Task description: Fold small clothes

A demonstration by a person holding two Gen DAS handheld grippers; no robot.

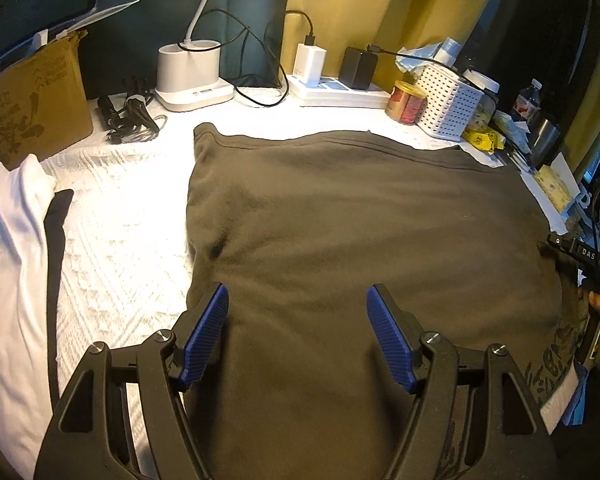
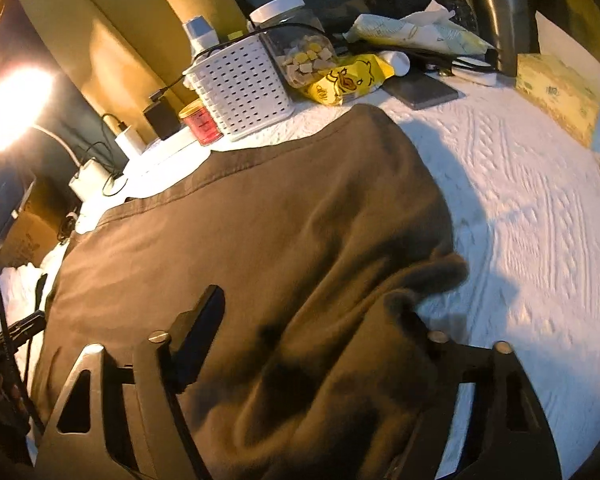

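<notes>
A dark brown garment point(image 1: 340, 208) lies spread flat on the white textured cover point(image 1: 120, 232). My left gripper point(image 1: 297, 290) hovers over the garment's near left part, its blue pads point(image 1: 204, 336) wide apart and open, with nothing between them. In the right wrist view the same garment point(image 2: 260, 220) is bunched up at its near right edge. My right gripper point(image 2: 308, 300) stands open around that raised fold. Its left finger point(image 2: 204, 320) shows clear of the cloth, while the fold drapes over the right finger and hides it.
Along the back stand a cardboard box point(image 1: 32, 96), coiled cables point(image 1: 132, 118), a white lamp base point(image 1: 192, 76), a power strip point(image 1: 340, 92), a red can point(image 1: 406, 102) and a white basket point(image 1: 448, 100). White clothes point(image 1: 8, 260) lie at the left. A tissue box point(image 2: 556, 92) sits far right.
</notes>
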